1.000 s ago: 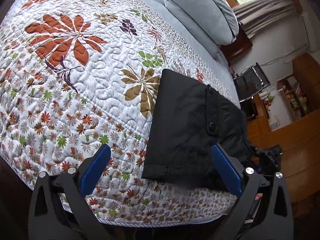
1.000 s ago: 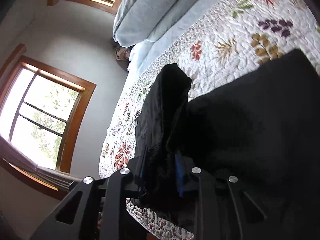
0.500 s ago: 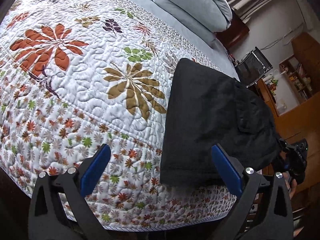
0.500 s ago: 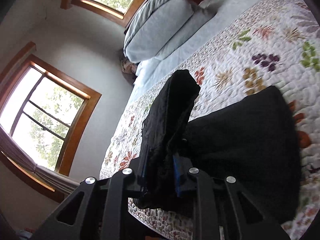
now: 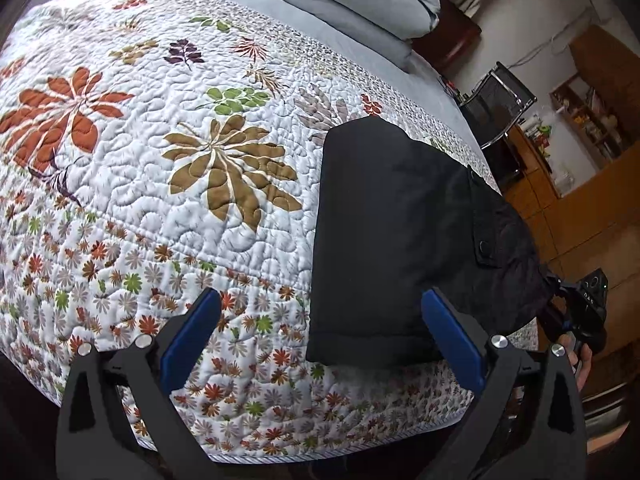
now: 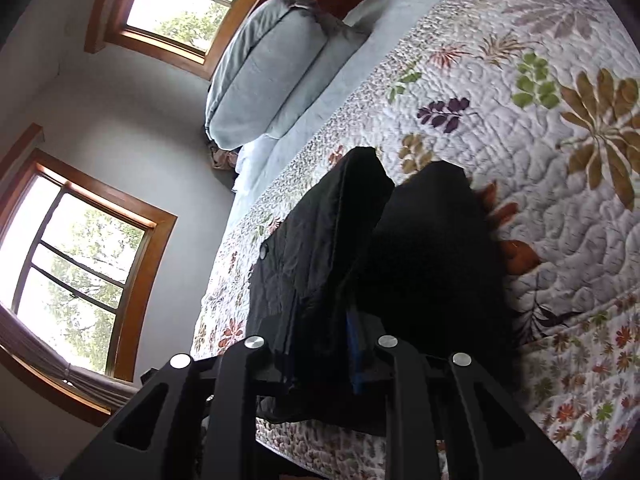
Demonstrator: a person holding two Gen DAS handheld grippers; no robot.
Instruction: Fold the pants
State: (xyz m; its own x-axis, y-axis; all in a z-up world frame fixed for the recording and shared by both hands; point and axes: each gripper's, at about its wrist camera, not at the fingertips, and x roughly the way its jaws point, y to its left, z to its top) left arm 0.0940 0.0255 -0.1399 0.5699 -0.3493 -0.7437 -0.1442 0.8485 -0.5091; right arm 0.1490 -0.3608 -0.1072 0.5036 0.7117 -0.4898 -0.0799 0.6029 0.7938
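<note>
While the black folded fabric pants (image 5: 384, 240) are lying near the lower right of the left wrist view, on the quilted white bedspread with leaf and flower print (image 5: 160, 184), the right gripper (image 6: 320, 344) is clenching a raised flap of that cloth: in the right wrist view the dark fabric is filling the narrow gap between its black arms and standing up towards the middle of the frame. The left gripper (image 5: 320, 340) is hanging released, its blue-padded jaws standing wide apart with nothing between them, and its right pad is showing in front of the lower edge of the pants; whether it is touching them I cannot tell.

Judging from this, a fold is under way, with one end of the garment being carried over the part that is lying flat. The next move is probably calling for the lifted flap to be brought across and laid down with its edges matching the layer below, then let go; the free gripper may be needed to pin the lower layer so that it is not dragging along.

As for containers, none is showing on the bed. A wooden shelf unit (image 5: 588, 120) at the right edge of the left wrist view is holding small items, too small to tell apart.
</note>
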